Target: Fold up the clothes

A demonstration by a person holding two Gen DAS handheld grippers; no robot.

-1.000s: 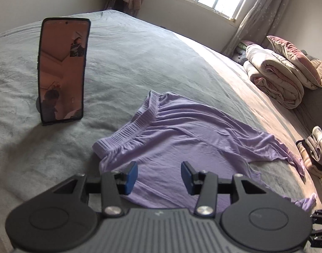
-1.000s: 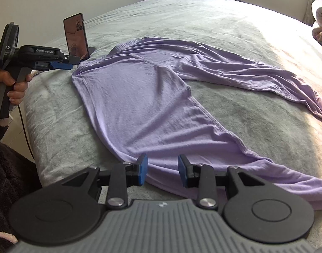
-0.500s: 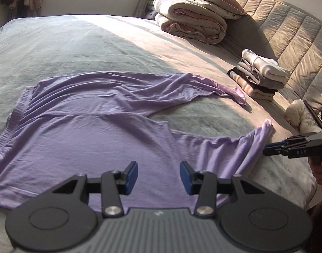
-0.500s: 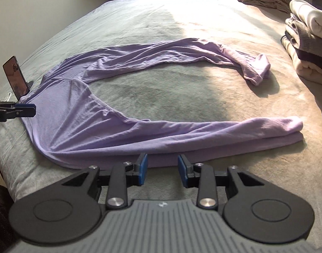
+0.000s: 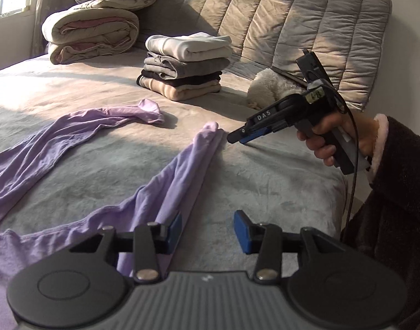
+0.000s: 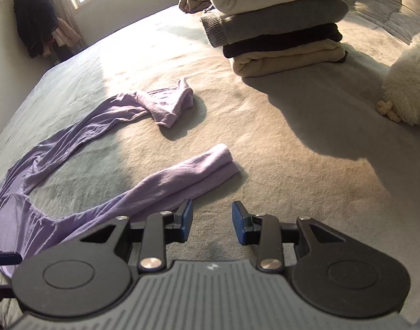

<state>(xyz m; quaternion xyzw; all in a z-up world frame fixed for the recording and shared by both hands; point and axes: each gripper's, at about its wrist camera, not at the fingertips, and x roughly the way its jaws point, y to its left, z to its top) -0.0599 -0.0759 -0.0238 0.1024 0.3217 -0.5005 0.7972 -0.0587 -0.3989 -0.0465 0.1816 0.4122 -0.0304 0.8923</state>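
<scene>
Purple leggings (image 5: pixel 72 143) lay spread on the grey bed (image 5: pixel 264 181), both legs reaching right toward the folded stack (image 5: pixel 185 66), probably set for folding. Left gripper (image 5: pixel 207 231) hovered over the near leg, jaws closing on nothing. Right gripper (image 6: pixel 211 222) hung half-open and empty beside that leg's cuff (image 6: pixel 220 154).

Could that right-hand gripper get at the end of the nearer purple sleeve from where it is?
Probably yes: the right gripper hangs just beside the sleeve's cuff, jaws empty, with only bare bed between them.
</scene>
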